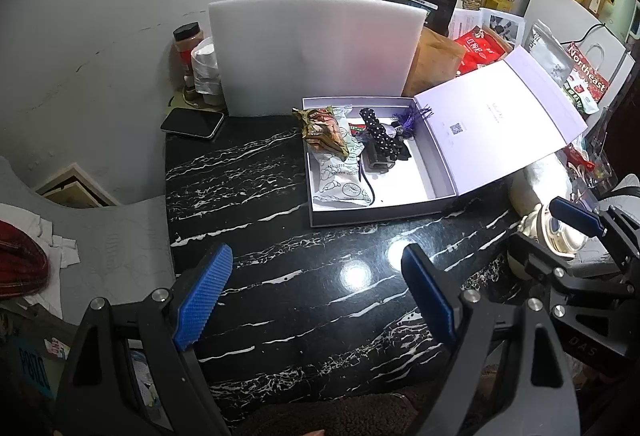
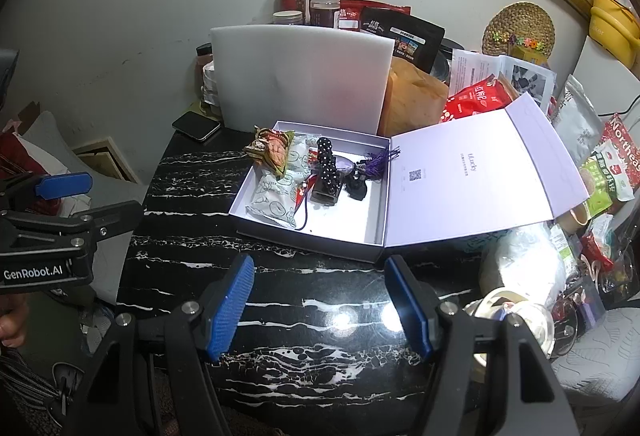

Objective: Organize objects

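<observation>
My left tool (image 1: 316,300) and right tool (image 2: 320,308) hover spread wide, holding nothing, near the open box (image 2: 280,226) on the worktop (image 2: 280,316); snack packets (image 2: 276,192) lie inside the box.

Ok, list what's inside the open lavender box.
In the box: a white pastry packet with a brown snack packet on top, a black polka-dot piece, a purple tassel, a small black item. A red item under the packets is mostly hidden.

open box (image 1: 436,172), snacks (image 1: 332,140) inside, marble table (image 1: 280,276)
</observation>
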Demonstrator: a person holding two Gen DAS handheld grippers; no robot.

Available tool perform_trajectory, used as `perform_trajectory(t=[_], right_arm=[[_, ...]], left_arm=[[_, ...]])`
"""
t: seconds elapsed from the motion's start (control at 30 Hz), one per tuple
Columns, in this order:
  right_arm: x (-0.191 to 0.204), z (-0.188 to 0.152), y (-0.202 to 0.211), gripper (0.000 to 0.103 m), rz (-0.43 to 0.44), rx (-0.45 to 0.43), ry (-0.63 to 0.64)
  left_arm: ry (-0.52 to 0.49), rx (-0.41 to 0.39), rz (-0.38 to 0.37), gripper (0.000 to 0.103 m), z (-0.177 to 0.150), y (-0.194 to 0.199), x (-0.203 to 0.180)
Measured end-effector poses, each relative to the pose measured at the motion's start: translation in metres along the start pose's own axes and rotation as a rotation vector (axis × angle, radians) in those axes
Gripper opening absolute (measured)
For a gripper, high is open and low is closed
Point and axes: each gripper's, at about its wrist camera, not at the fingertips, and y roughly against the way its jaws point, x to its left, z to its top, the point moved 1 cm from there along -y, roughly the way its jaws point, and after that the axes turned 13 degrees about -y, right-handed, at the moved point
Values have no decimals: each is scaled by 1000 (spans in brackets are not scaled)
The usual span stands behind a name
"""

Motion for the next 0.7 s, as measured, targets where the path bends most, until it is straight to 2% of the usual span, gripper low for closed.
perform_trajectory(t=[0.5, 0.7], right_arm=[[8, -1, -8, 68, -4, 20, 12], [12, -3, -20, 68, -16, 33, -2]], left_arm=[[-4, 13, -17, 85, -1, -7, 4], [-11, 15, 11, 85, -7, -17, 7]])
